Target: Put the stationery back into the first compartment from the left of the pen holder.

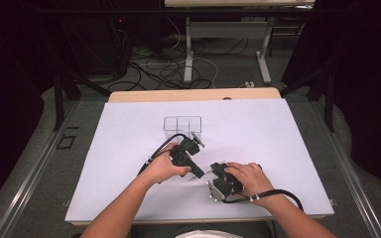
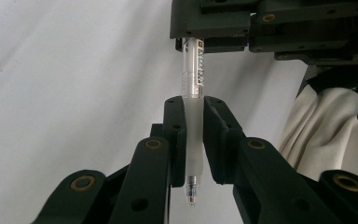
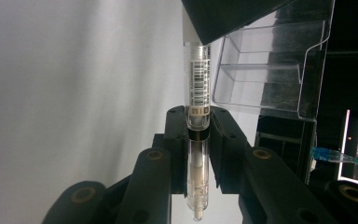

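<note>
Both grippers clamp one clear pen (image 2: 192,116) between them above the white counter (image 1: 129,148): the left gripper (image 2: 193,140) grasps the frosted tip end, the right gripper (image 3: 198,149) the barcoded back end, each looking along the pen's long axis.
</note>
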Demonstrator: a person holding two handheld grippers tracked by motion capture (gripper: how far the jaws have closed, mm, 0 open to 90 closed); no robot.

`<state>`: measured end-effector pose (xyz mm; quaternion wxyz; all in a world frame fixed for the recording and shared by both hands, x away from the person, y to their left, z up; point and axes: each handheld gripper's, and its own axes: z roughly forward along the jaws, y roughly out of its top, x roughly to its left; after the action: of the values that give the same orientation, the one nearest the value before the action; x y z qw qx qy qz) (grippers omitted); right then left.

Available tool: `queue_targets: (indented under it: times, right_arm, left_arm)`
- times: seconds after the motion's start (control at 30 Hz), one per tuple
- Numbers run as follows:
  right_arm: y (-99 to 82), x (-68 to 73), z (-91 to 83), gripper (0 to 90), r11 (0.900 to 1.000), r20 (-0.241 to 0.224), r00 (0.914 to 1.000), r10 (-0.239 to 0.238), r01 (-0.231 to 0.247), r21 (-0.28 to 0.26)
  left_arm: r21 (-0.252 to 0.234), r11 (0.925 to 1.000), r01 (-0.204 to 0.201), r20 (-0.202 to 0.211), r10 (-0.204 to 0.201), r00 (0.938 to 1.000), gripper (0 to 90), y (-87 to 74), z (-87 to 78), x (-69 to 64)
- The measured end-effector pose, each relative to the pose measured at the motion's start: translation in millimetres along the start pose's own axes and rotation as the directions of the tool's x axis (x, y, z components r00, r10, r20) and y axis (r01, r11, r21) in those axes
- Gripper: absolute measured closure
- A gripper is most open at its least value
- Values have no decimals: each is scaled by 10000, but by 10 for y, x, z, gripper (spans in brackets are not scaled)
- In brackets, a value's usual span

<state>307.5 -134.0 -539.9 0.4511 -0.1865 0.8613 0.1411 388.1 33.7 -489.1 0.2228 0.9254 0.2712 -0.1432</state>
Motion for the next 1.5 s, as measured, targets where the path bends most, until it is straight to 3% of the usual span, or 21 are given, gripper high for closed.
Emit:
queue_targets:
  times: [0.27, 0.43, 0.57, 0.7, 0.8, 0.87, 1.07, 1.13, 1.17, 1.2, 1.4, 1.43, 1.5]
  right_arm:
    - [9, 2, -4, 793, 9999, -42, 9999, -155, 155, 14]
    - [9, 5, -10, 793, 10000, 31, 10000, -37, 37, 37]
    - [1, 7, -2, 793, 10000, -1, 10000, -79, 79, 3]
    - [0, -3, -8, 793, 10000, 8, 10000, -73, 73, 13]
    - [-3, -5, -6, 793, 10000, 10, 10000, -90, 90, -7]
    - [-6, -7, -6, 793, 10000, -5, 10000, -72, 72, -10]
    - [-9, 1, -10, 793, 10000, 23, 10000, 37, -37, 15]
    - [-12, 0, -12, 793, 9999, 54, 9999, 114, -114, 12]
    - [-4, -23, -38, 794, 9994, -294, 9996, 61, -51, 331]
    - [-14, -12, -19, 793, 9999, 108, 9999, 121, -121, 41]
    - [-40, -33, -24, 793, 9990, 75, 9990, 450, -449, -86]
    - [-35, -55, -52, 793, 9988, -190, 9990, 407, -401, 276]
    - [-54, -44, -32, 793, 9982, 158, 9981, 596, -596, -16]
  left_arm:
    - [-36, 10000, -53, 52, 53, 10000, 797, -12, 4, 11]
    - [-510, 9980, 367, 187, -358, 9992, 714, -37, -32, 27]
    - [-802, 9959, 409, -165, -423, 9990, 644, -74, -84, 57]
    - [-1095, 9939, 121, -800, -209, 9966, 591, -134, -144, 73]
    - [-1271, 9918, 155, -981, -282, 9948, 568, -184, -185, 88]
    - [-1432, 9897, -20, -1236, -159, 9922, 538, -216, -212, 112]
    - [-2031, 9789, 232, -1599, -565, 9855, 474, -327, -249, 183]
    - [-2067, 9782, 209, -1871, -604, 9805, 452, -364, -264, 205]
    - [-2092, 9779, 58, -2061, -499, 9773, 452, -383, -277, 212]
    - [-2178, 9760, -9, -2145, -470, 9756, 447, -404, -287, 216]
    - [-2456, 9685, -419, -2662, -258, 9636, 385, -554, -358, 221]
    - [-2473, 9675, -534, -2788, -183, 9602, 377, -584, -372, 223]
    - [-2690, 9609, -654, -3047, -205, 9522, 368, -648, -395, 226]
